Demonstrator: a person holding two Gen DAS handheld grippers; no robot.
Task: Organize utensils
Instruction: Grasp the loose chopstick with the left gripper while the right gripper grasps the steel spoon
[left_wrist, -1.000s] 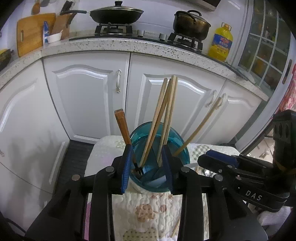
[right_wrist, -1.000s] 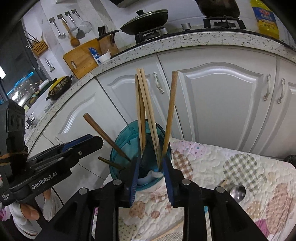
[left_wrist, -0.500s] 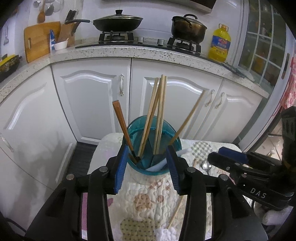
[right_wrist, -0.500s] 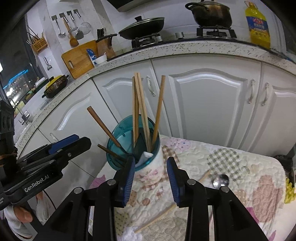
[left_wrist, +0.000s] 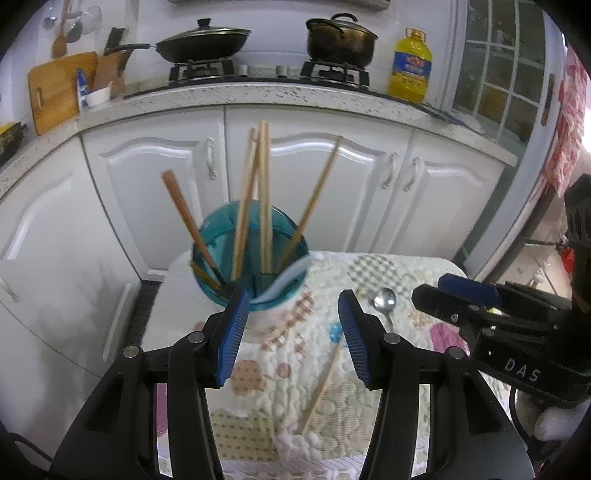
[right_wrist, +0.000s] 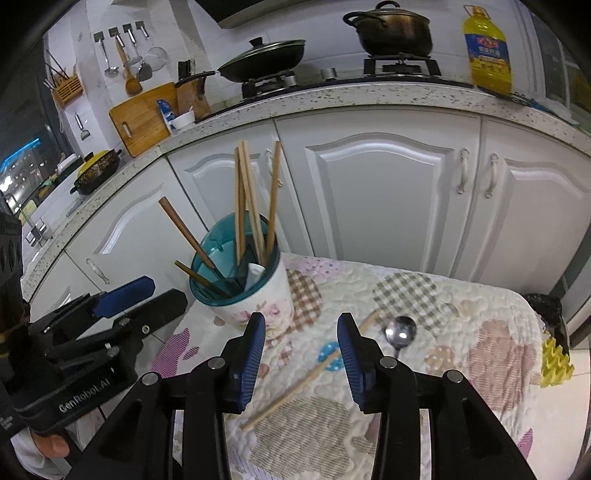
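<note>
On the quilted bench cover (right_wrist: 461, 317), the utensil holder (right_wrist: 255, 295) stands with chopsticks (right_wrist: 247, 199) upright inside. A loose chopstick (right_wrist: 295, 386) and spoon (right_wrist: 400, 330) lie beside it. Left gripper (left_wrist: 291, 332) and right gripper (right_wrist: 301, 354) both hang spread, holding nothing.

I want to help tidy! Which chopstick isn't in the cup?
The lone chopstick lying flat on the quilted cloth, beside the spoon. The others stand in the holder.

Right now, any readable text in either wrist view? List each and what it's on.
"DAS": white letters on the body of the right tool, seen from the left wrist view.
"GenRobot.AI": white letters on the body of the left tool, seen from the right wrist view.
Oil bottle label: blue with red print, too small to read.
Blue-and-white packet on the counter: unreadable.
</note>
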